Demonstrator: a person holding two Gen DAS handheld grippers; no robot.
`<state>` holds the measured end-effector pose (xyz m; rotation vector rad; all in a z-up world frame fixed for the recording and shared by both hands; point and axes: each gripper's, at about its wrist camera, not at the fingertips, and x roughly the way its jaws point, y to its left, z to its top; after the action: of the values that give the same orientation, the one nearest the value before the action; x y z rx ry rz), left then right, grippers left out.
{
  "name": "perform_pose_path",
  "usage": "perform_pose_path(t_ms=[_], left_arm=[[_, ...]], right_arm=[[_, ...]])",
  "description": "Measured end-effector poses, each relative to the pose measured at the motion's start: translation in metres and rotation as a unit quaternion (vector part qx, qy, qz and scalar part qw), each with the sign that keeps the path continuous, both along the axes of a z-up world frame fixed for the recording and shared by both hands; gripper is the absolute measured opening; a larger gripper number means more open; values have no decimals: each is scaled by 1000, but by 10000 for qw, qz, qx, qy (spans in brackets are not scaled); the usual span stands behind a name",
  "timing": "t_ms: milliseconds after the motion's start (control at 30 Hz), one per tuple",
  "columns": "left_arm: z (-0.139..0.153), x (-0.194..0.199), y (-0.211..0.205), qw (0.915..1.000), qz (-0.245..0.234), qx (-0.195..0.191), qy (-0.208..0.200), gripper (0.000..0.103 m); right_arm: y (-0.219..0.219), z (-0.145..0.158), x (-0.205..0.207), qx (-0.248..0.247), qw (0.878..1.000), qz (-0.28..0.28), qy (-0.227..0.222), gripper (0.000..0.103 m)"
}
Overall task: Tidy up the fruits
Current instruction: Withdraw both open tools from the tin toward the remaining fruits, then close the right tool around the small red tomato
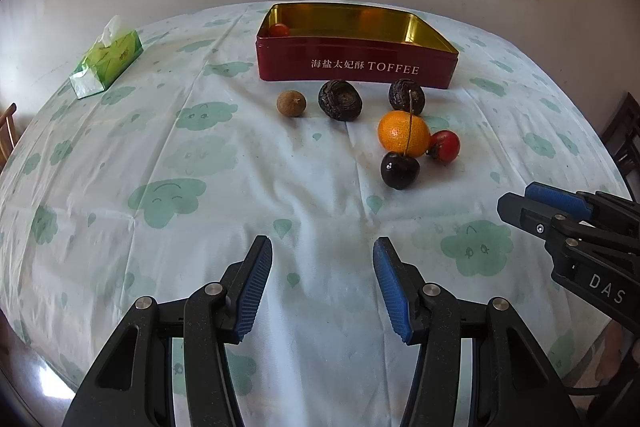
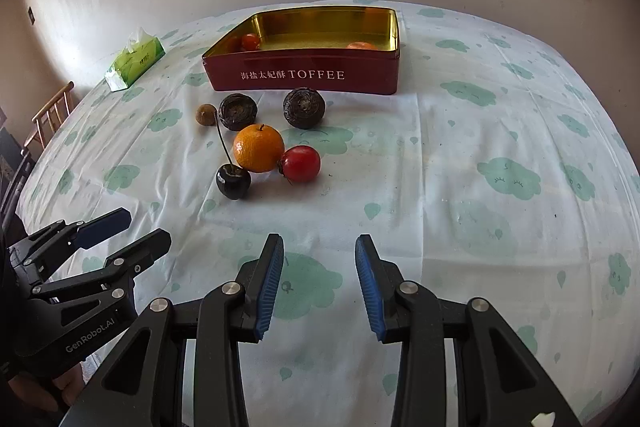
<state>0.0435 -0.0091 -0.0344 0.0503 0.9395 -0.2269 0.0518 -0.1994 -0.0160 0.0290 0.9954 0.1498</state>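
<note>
1. Both tongs hover above the cloud-print tablecloth [image 1: 168, 163]: the left gripper [image 1: 323, 281] has its jaws parted with nothing between them, and the right gripper [image 2: 319, 281] likewise, gap narrower.
2. Red TOFFEE tin [image 2: 304, 77] lies open at the far side, long axis across the table, holding a small red fruit [image 2: 250, 41] and an orange one [image 2: 361, 45].
3. Just before it lie a brown longan [image 1: 291, 103] and two dark wrinkled fruits [image 1: 340, 99], [image 1: 406, 95].
4. Nearer, an orange [image 2: 259, 148], a red fruit [image 2: 301, 163] and a dark cherry [image 2: 233, 181] cluster touching; the cherry's stem points up and away.
5. Green tissue pack [image 1: 107, 61] lies far left.

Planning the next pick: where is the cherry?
In both views the cherry lies on the cloth, nearest the grippers, touching the orange, in front of the tin.
</note>
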Motion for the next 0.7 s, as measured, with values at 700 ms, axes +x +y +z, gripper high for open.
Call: perform_pose_path(t_ms=[700], left_arm=[[-9,25,16,9996,275,78,51,54]], right_arm=[[20,-26,56,-222,9990,335,196,35]])
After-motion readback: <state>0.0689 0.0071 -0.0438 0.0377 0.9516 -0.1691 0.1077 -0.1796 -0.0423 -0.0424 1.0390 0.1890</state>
